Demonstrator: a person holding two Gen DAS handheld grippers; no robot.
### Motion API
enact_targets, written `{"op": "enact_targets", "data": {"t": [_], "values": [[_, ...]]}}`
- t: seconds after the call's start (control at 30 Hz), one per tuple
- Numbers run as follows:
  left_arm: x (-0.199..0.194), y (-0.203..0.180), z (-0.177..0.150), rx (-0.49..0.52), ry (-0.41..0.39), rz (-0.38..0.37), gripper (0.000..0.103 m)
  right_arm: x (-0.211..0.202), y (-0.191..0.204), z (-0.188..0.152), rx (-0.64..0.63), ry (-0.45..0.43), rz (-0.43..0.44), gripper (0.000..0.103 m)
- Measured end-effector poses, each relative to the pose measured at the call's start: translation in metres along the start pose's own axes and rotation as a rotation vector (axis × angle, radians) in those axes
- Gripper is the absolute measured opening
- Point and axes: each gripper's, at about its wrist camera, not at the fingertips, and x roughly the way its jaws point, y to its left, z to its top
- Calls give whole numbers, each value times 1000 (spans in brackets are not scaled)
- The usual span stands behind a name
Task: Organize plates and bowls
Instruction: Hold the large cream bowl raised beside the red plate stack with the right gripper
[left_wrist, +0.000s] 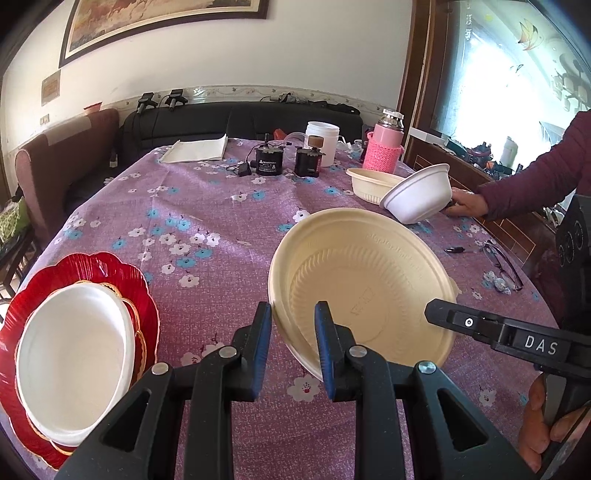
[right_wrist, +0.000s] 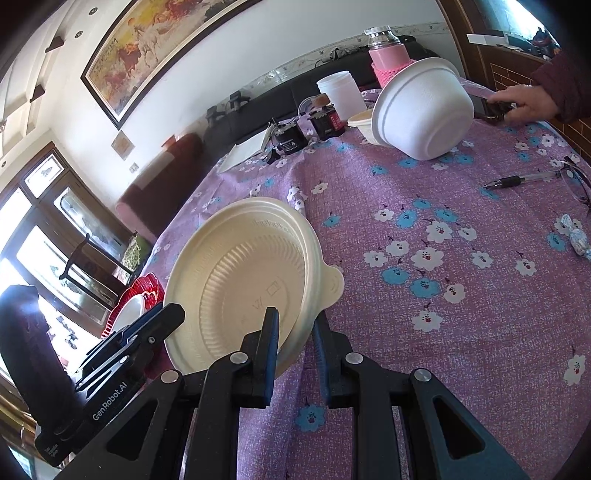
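A cream plastic bowl (left_wrist: 362, 280) (right_wrist: 243, 280) hangs tilted over the purple flowered tablecloth (left_wrist: 207, 206), held by its rim from two sides. My left gripper (left_wrist: 291, 317) (right_wrist: 162, 317) is shut on its left rim. My right gripper (right_wrist: 295, 325) (left_wrist: 437, 314) is shut on the rim near the small tab. At the near left, a white foam bowl (left_wrist: 74, 362) sits on a gold-edged plate on a red scalloped plate (left_wrist: 140, 295). At the far right, a white foam bowl (left_wrist: 417, 194) (right_wrist: 424, 110) leans tilted against another cream bowl (left_wrist: 369, 182).
A person's hand (left_wrist: 469, 203) (right_wrist: 532, 103) rests on the table behind the tilted foam bowl. A pink thermos (left_wrist: 384, 144), a white jar (left_wrist: 321, 142), two dark jars and folded paper (left_wrist: 195, 149) stand at the back. Glasses (left_wrist: 502, 266), a pen (right_wrist: 524, 180) and wrapped sweets (right_wrist: 576, 240) lie at the right.
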Motion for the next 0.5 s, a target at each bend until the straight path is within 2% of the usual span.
{"op": "enact_targets", "data": {"t": [0.5], "values": [[8, -4, 1, 2, 4, -13, 22, 10, -8, 1, 21, 26, -14, 20]]}}
